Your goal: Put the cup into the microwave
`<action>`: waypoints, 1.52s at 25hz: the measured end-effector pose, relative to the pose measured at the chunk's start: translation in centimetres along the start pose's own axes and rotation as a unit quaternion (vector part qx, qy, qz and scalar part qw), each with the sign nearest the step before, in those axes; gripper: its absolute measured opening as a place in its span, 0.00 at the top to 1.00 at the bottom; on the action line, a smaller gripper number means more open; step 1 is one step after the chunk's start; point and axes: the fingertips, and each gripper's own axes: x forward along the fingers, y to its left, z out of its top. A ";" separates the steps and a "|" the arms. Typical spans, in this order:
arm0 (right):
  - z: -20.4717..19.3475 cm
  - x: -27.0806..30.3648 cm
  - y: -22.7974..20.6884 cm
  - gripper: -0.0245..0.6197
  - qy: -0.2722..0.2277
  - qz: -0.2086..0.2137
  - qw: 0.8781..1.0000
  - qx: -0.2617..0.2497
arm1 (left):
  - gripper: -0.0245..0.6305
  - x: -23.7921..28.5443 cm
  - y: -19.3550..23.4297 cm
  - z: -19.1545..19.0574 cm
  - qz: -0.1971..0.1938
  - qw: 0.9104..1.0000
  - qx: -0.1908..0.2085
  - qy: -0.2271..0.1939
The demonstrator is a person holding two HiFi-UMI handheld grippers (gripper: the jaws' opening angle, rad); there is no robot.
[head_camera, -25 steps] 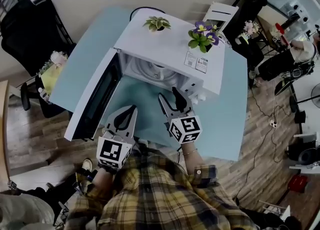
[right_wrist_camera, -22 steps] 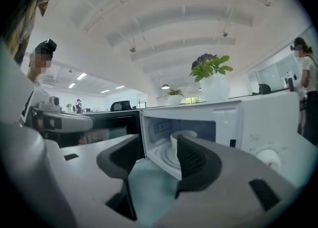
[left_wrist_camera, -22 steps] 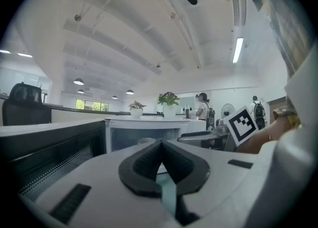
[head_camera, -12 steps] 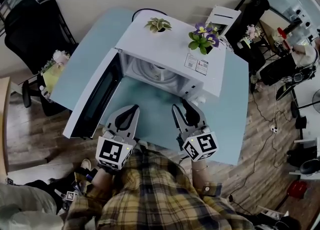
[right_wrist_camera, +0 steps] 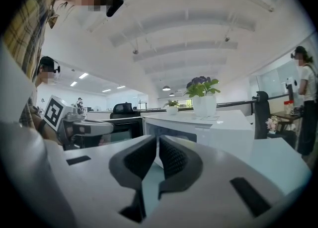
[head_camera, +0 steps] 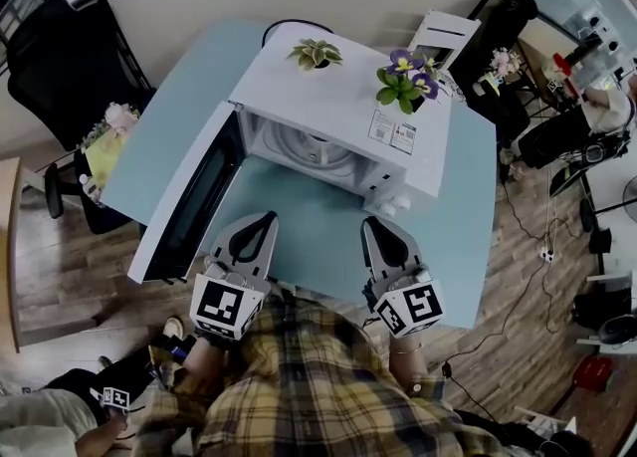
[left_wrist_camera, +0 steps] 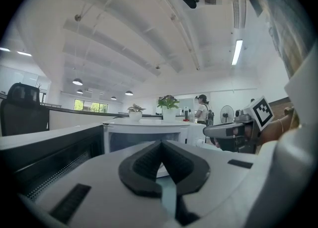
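The white microwave [head_camera: 338,87] stands on the light blue table [head_camera: 468,196] with its door [head_camera: 189,196] swung wide open to the left. Inside I see the round turntable [head_camera: 314,151]; a small pale thing at its back may be the cup, I cannot tell. My left gripper [head_camera: 267,214] hovers in front of the door, shut and empty, its pads meeting in the left gripper view [left_wrist_camera: 160,142]. My right gripper [head_camera: 376,221] is below the microwave's front right corner. Its jaws have just been closing and are now shut with nothing between them [right_wrist_camera: 157,137].
Two potted plants [head_camera: 315,50] [head_camera: 403,77] stand on top of the microwave. A black chair [head_camera: 60,57] is at the table's left, another chair [head_camera: 498,27] at the right. The table's near edge runs just under the grippers. Cables lie on the wooden floor at right.
My right gripper has drawn back from the microwave's mouth, toward the right and toward me, and its jaws went from wide open to shut. The left gripper has stayed put.
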 end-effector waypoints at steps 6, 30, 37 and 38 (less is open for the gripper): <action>0.1 -0.4 0.0 0.95 -0.003 -0.003 1.000 0.007 | 0.98 0.1 0.0 -0.1 -0.008 1.000 -0.002 0.001; -0.7 -1.6 -0.5 0.96 0.005 -0.037 0.999 0.012 | 0.98 -1.2 -0.1 -1.7 -0.009 1.000 -0.007 0.016; -0.6 -1.3 -0.4 0.96 0.003 -0.038 0.999 0.016 | 0.98 -1.0 0.0 -1.4 -0.010 1.000 -0.005 0.015; -0.7 -1.3 -0.6 0.96 0.003 -0.040 0.999 0.017 | 0.98 -1.0 0.0 -1.4 -0.011 1.000 -0.005 0.016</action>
